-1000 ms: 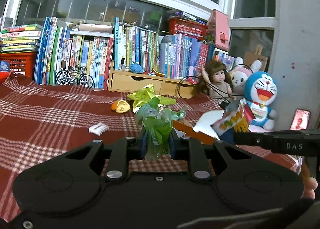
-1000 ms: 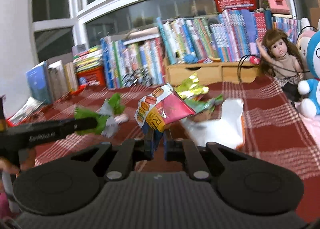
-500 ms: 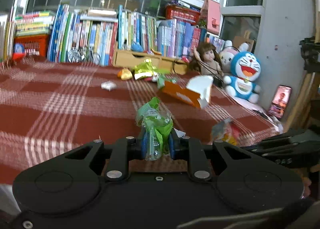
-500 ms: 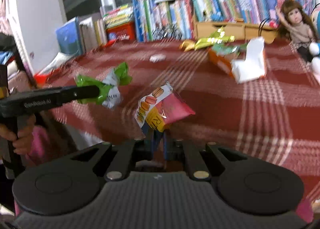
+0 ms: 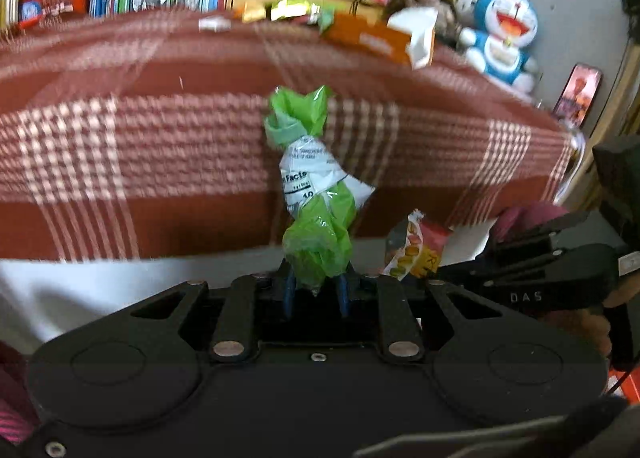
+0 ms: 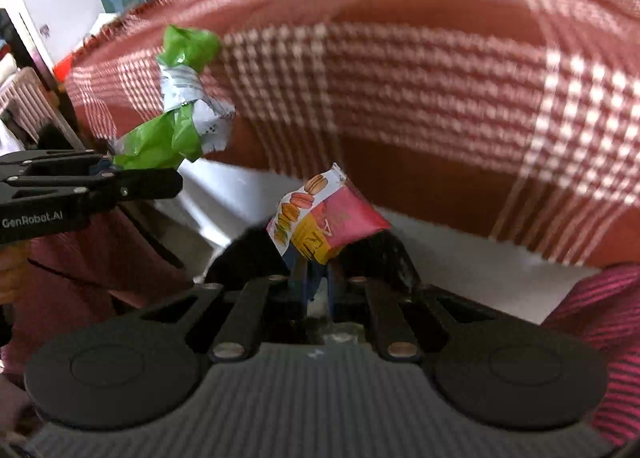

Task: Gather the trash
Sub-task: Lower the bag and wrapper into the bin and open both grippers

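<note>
Left gripper (image 5: 316,290) pinches the lower end of a crumpled green-and-white wrapper (image 5: 316,193); wrapper stands upright from the blue pads, clear of the bed, its top toward 12 o'clock. Right gripper (image 6: 318,286) clamps a pink-and-yellow macaron snack packet (image 6: 324,221), packet fanning toward 12–1 o'clock above the fingers. In the left wrist view that packet sits at 3 o'clock of the green wrapper, near it but apart. In the right wrist view the green wrapper shows at 10 o'clock. Both grippers are off the front edge of the red plaid blanket (image 5: 140,145), in front of its hanging side. On the blanket's far side, at 12–1 o'clock: an orange carton (image 5: 372,39), a yellow-green foil wrapper (image 5: 290,7), a small white scrap (image 5: 214,23). Frames motion-blurred.
</note>
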`<state>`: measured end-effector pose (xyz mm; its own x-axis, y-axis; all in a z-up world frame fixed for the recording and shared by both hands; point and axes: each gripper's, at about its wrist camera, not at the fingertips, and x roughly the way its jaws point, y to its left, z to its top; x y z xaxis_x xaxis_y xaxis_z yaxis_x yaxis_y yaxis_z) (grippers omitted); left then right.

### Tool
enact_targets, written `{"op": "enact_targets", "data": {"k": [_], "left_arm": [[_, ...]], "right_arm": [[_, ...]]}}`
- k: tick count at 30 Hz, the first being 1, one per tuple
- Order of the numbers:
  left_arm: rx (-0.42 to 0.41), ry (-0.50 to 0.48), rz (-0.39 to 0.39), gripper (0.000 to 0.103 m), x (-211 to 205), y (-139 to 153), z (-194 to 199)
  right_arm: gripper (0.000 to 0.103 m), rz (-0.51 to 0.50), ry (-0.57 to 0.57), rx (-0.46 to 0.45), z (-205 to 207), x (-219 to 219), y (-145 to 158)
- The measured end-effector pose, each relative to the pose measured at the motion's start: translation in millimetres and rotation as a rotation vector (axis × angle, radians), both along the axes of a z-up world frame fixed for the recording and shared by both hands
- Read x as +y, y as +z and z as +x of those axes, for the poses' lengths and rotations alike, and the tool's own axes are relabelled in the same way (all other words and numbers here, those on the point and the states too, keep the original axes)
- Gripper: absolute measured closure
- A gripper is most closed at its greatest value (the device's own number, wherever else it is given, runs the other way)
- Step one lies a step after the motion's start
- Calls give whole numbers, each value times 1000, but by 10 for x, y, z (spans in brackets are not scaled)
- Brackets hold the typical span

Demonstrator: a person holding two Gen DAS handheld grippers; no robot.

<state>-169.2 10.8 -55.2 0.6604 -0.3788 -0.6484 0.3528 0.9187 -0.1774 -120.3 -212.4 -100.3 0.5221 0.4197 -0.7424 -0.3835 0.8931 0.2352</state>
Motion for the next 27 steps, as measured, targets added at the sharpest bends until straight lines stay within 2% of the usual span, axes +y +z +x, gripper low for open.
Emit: {"op": "enact_targets", "data": {"k": [5,10,19,27], "left_arm": [[98,-14,58,86,-93,-287,82],[181,-1,70,86,-152,-543,179],[210,-2,83,86,-236,-680,241],[323,28,107,86,-432,-1004,432]], "right_arm": [[90,-33,14,71,48,41,-237],[90,-41,16,120,88,69,-414],[90,-52,18,146,183,42,-520],[90,-59,4,208,325,160,-705]]}}
